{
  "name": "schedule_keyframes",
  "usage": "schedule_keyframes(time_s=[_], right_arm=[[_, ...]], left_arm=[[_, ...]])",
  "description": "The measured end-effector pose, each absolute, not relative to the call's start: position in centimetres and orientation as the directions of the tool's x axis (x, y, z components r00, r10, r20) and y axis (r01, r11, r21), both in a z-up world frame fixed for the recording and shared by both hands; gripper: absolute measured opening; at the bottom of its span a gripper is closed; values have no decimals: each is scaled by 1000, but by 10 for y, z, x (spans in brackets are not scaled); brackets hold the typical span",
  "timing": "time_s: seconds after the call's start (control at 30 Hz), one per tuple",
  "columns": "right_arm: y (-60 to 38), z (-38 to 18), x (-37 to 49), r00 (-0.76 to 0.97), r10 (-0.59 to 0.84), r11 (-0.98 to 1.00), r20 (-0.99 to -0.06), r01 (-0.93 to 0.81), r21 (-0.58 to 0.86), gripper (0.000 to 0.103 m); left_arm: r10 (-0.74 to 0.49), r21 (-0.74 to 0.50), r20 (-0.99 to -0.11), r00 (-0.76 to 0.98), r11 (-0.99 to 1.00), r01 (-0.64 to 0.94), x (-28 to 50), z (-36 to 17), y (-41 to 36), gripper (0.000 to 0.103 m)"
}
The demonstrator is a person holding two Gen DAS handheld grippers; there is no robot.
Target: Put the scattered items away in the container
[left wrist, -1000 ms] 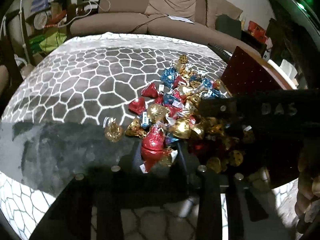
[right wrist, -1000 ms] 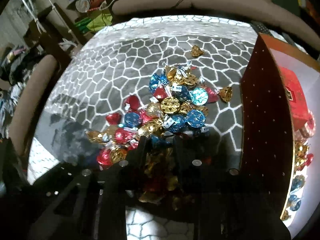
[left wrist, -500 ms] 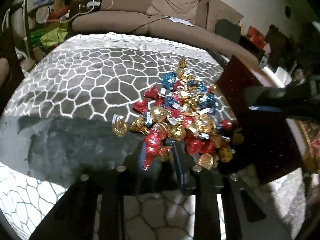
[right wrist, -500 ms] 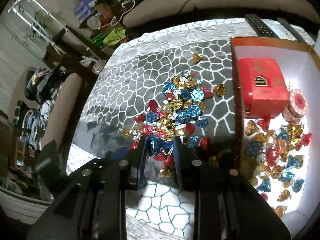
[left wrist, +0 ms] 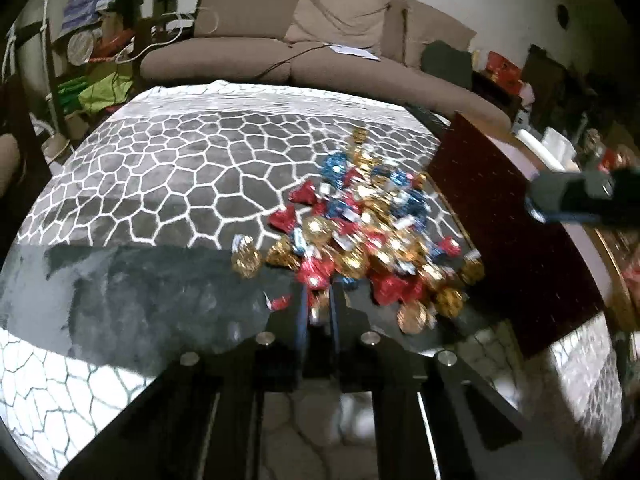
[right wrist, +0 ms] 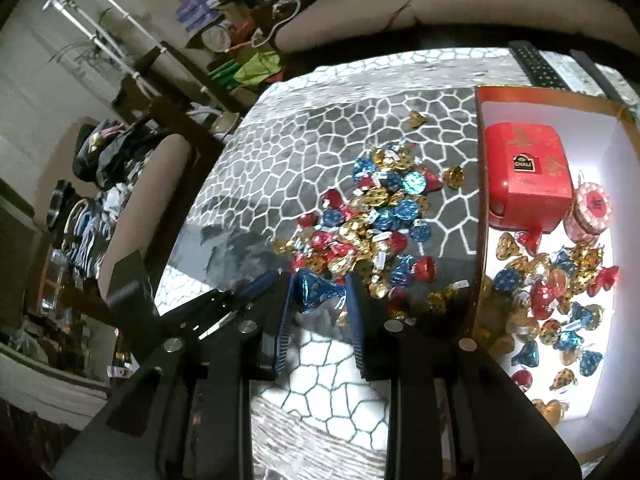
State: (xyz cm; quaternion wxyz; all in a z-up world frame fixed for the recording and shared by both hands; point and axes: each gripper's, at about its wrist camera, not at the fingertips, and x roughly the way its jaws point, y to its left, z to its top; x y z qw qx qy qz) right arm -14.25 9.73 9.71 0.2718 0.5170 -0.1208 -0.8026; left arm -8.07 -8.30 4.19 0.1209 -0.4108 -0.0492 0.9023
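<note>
A heap of red, blue and gold foil-wrapped candies [left wrist: 368, 236] lies on the grey honeycomb-patterned cloth; it also shows in the right wrist view [right wrist: 372, 220]. My left gripper [left wrist: 319, 304] is shut on a red candy [left wrist: 316, 276] at the near edge of the heap. My right gripper [right wrist: 320, 296] is shut on a blue candy [right wrist: 316, 292] and holds it above the table, left of the red box [right wrist: 480, 184]. The box holds several candies [right wrist: 560, 300]. Its dark red outer wall [left wrist: 504, 232] stands right of the heap.
Inside the box lie a red tin [right wrist: 524, 176] and a round pink-lidded jar [right wrist: 594, 212]. A lone gold candy [right wrist: 418, 119] lies beyond the heap. A beige sofa [left wrist: 300, 40] runs behind the table. A remote control [right wrist: 536, 65] lies at the far edge.
My right gripper has lifted the blue candy up and away from the heap, towards the box side. My left gripper has closed tighter on the red candy.
</note>
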Motion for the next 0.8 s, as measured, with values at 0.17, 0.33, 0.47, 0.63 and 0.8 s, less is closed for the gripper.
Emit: schedule_keyframes(time_s=[0.17,0.33,0.47,0.63,0.8], right_arm=[[110,107,-131,-328,-574,-816,-750,313,487,25],[122,104,-123,-326,-563,-823,-760,305,479,25],[125,97,-119,-315,-558,-825,-767,308,474,25],[123,91,-116,-303,-558,-823,-773,325,466,25],[125,91,-115,-304,-563,-818,-769,340,464,25]], left_arm=[[231,-160,-753,-616,-972,-170,-67,41,-78,11],[228,-194,-749,-622,-973,-123,-74,35,-77,50],[144,-118,-750,-645,-989,-83,-82,27,-67,59],[134,-115,-761,-635,-991,-71,-94,15,-74,40],[169,-144,-757,-631,-985,-91,-93,15,-83,21]])
